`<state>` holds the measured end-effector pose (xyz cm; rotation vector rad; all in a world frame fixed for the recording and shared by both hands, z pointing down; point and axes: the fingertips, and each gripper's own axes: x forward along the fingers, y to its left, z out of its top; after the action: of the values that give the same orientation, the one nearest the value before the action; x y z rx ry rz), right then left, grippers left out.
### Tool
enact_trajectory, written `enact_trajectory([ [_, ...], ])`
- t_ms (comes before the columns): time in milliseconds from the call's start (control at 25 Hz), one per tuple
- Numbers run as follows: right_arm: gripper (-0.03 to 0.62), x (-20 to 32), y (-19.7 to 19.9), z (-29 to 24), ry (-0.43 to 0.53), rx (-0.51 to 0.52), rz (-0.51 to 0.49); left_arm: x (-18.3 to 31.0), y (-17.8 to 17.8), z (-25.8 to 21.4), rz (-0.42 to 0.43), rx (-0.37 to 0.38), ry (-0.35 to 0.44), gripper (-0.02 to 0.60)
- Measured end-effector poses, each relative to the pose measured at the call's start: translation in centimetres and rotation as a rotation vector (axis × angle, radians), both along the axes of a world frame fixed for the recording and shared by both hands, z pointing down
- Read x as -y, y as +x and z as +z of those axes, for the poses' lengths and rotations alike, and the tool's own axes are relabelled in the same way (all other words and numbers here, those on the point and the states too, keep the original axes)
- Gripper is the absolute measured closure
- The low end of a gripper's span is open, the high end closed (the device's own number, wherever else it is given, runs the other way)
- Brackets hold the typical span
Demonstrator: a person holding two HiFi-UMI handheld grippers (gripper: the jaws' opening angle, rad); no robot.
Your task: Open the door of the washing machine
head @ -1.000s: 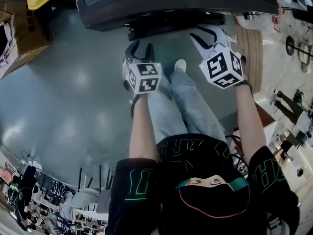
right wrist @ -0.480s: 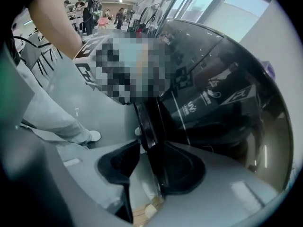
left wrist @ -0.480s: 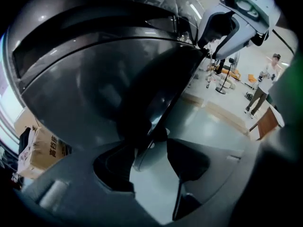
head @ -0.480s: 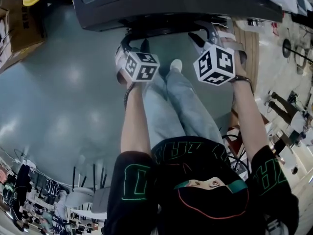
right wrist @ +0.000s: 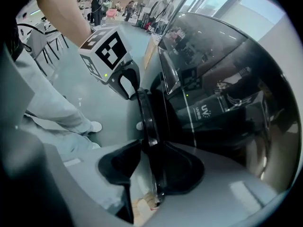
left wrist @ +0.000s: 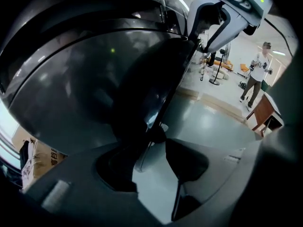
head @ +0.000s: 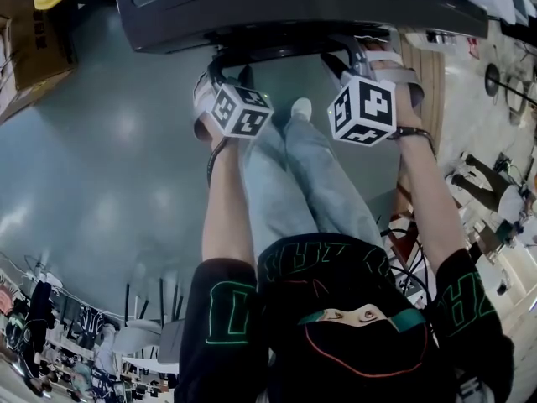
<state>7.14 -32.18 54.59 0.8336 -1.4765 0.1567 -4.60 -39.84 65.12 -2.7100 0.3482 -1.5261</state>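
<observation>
The dark washing machine (head: 294, 7) fills the top of the head view, and its round door's rim (head: 285, 49) juts toward me. My left gripper (head: 231, 72) is at the rim's left part and my right gripper (head: 348, 57) at its right part. In the left gripper view the rim (left wrist: 170, 86) of the smoked glass door (left wrist: 94, 79) runs down between the left gripper's (left wrist: 152, 148) pads. In the right gripper view the rim (right wrist: 146, 112) is nipped between the right gripper's (right wrist: 150, 148) pad tips. Both pairs of jaws have just been closing with the rim between them.
A cardboard box (head: 33, 49) stands on the grey floor at the left, and a wooden pallet (head: 432, 74) lies at the right. My legs and white shoe (head: 300, 107) are just below the door. A person (left wrist: 255, 74) stands far off in the room.
Both grippers have travelled up the head view from in front of my legs to the door's rim and have rolled. Their jaws now straddle the rim.
</observation>
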Motion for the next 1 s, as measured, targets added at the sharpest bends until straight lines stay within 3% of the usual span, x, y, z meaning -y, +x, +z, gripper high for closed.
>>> enact_trajectory([
  [560,0.45,-2.3,-0.8,0.3,-0.023,0.01,-0.043,-3.2,-0.9,0.5,0.017,0.025,-0.003,0.402],
  [1000,0.445,-4.9,-2.3,0.5,-0.025,-0.009,-0.117,-7.2,-3.0,0.7,-0.026,0.023,-0.007,0.408],
])
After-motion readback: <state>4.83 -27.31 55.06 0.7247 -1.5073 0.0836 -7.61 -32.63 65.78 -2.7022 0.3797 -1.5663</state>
